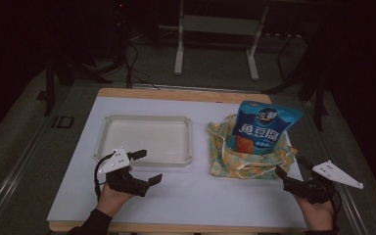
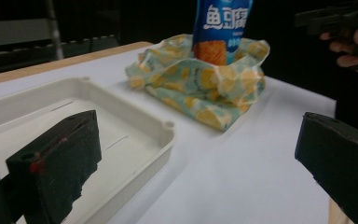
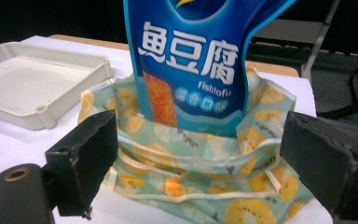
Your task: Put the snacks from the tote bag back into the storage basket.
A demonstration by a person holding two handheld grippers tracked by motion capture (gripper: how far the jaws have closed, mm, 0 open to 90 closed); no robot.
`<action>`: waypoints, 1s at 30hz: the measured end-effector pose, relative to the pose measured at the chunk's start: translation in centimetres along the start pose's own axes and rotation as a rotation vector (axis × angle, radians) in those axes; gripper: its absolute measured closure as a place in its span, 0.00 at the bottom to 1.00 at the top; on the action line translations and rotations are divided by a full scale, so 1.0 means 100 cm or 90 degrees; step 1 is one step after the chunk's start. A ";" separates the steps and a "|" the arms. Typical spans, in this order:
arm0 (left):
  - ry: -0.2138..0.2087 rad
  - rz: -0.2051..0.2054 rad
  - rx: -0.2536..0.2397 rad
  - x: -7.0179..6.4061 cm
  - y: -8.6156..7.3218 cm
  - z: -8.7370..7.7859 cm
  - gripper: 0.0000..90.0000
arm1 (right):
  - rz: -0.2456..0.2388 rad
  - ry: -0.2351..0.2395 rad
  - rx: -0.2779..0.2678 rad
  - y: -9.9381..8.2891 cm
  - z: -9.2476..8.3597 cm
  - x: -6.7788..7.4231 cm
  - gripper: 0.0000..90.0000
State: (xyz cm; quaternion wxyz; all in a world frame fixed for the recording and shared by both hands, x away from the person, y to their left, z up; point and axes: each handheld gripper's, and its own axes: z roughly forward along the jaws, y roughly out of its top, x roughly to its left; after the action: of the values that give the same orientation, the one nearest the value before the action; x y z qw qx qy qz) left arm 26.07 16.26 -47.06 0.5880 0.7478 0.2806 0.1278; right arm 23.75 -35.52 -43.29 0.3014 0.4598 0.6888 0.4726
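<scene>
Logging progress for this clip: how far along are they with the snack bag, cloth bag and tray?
Done: nothing visibly moved. The blue snack pouch stands inside the lemon-print cloth bag, and the white tray is empty. In hand: nothing; the left gripper sits open near the tray, the right gripper open at the bag's near edge. Left: probably lifting the pouch out, perhaps into the tray.

The lower part of the blue foil snack pouch [image 1: 262, 128] sits hidden inside the yellow-and-green patterned cloth bag [image 1: 245, 159]. In the right gripper view its top is cut off by the upper edge. In the left gripper view, the shallow white plastic tray [image 2: 135, 119] runs off the left edge.
</scene>
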 end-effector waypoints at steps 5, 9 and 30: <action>-0.017 0.009 0.021 -0.001 0.004 0.018 0.01 | -0.015 0.007 -0.007 0.008 0.003 0.000 0.13; -0.032 0.015 0.024 -0.003 0.010 0.033 0.01 | -0.021 0.013 -0.017 0.014 0.006 -0.001 0.13; -0.087 0.060 0.043 -0.002 0.060 0.115 0.01 | -0.031 0.011 -0.007 0.029 0.027 -0.011 0.15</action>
State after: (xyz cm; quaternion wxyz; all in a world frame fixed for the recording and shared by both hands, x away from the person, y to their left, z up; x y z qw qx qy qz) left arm 33.55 5.98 -44.48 0.5737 0.7865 0.2084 0.0944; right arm 27.48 -35.13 -41.66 0.3095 0.4371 0.6999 0.4725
